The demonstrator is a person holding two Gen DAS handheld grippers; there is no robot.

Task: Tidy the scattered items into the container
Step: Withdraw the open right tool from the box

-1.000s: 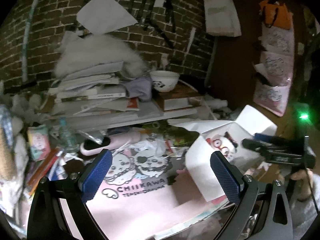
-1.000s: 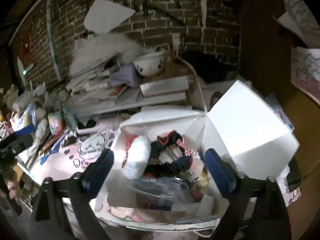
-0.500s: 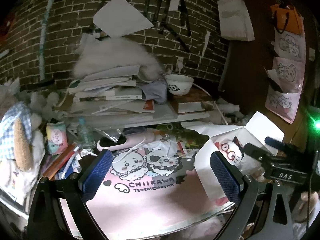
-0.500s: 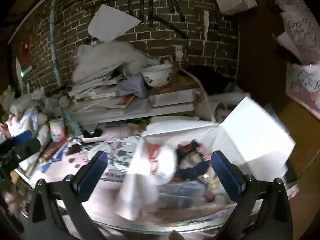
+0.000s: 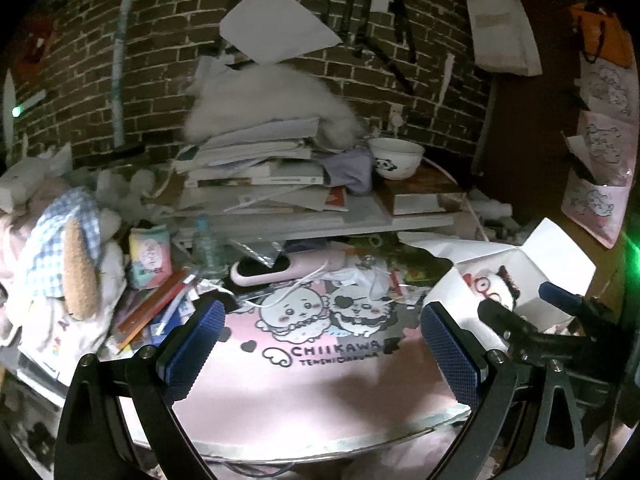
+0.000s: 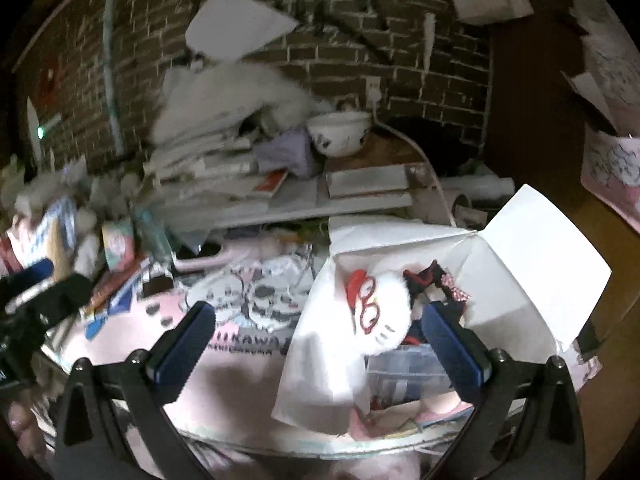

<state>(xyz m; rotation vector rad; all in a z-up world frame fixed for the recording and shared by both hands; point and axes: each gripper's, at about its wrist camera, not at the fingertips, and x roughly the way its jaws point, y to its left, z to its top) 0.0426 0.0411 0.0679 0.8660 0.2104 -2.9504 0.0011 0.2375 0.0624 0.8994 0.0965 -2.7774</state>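
Note:
A white cardboard box stands open at the right of the pink cartoon mat. Inside lie a white plush with red glasses, dark scrunchies and a clear plastic case. My right gripper hovers open in front of the box, holding nothing. My left gripper is open over the bare mat. Loose at the mat's far edge are a pink device, pencils and a small pouch. In the left wrist view, the box sits behind the right gripper.
A tall pile of books and papers with a white bowl backs the mat against a brick wall. A stuffed toy in a checked cloth crowds the left. The table's rounded front edge is close below the grippers.
Both grippers have drawn back and risen, so more of the table shows. The right gripper has pulled away from the box. Both stay open and empty.

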